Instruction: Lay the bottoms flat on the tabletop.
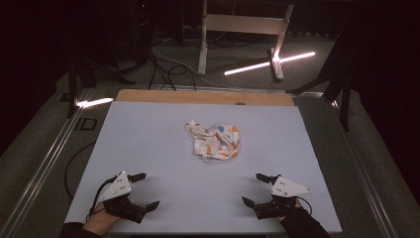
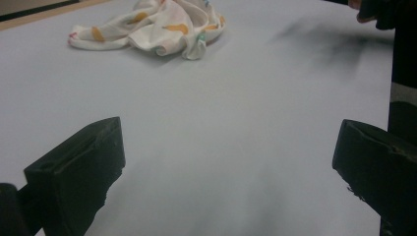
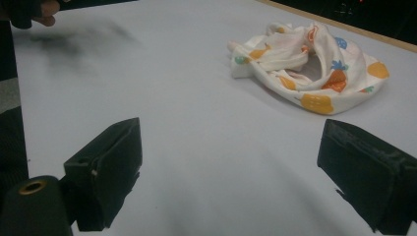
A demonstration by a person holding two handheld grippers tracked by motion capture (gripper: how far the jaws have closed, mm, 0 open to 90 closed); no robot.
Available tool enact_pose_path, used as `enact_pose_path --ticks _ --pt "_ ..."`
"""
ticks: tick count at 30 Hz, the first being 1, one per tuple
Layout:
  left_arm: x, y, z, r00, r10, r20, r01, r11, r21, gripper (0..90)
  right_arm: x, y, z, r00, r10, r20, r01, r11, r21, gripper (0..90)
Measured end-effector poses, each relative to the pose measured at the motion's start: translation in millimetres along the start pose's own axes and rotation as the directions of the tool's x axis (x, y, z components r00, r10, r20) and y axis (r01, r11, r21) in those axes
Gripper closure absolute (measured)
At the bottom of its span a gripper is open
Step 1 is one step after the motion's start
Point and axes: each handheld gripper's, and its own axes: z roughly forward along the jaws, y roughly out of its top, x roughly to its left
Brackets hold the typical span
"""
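Cloth (image 1: 214,141) crumpled, underside hidden; left hand-held gripper (image 1: 144,190) wide, forearm cropped.

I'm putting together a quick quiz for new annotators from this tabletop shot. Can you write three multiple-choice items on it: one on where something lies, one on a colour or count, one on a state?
1. Where does the crumpled cloth lie on the table?
A. Near the middle, beyond both grippers
B. At the near left corner
C. Hanging over the right edge

2. What does the cloth look like?
A. Plain black
B. White with orange and blue prints
C. Green stripes

3. How do the left gripper and right gripper stand?
A. Both shut on the cloth
B. One holds the cloth up
C. Both open, with nothing between their jaws

Answers:
1 A: the high view shows it mid-table, apart from both grippers.
2 B: the right gripper view shows orange and blue shapes on white fabric.
3 C: each gripper view shows its jaws wide apart over bare table.
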Motion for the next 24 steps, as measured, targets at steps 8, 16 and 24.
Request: enact_pose_path --ticks 8,16,24 --pt "0.2 -1.6 -1.5 1.0 -0.001 0.001 0.001 1.0 0.001 0.2 0.0 0.6 2.5 1.0 0.004 -0.008 -0.003 1.0 0.024 9.8" --pt "-0.8 -0.5 -1.6 0.9999 -0.002 0.01 0.002 1.0 -0.008 0.2 0.5 0.5 4.6 0.9999 -0.004 -0.012 0.004 0.999 0.034 9.9" --pt "-3.2 0.9 -1.2 0.9993 -0.013 0.035 0.013 0.9999 -0.006 0.2 4.1 1.8 5.6 0.9999 -0.006 -0.009 0.006 0.997 0.073 9.9"
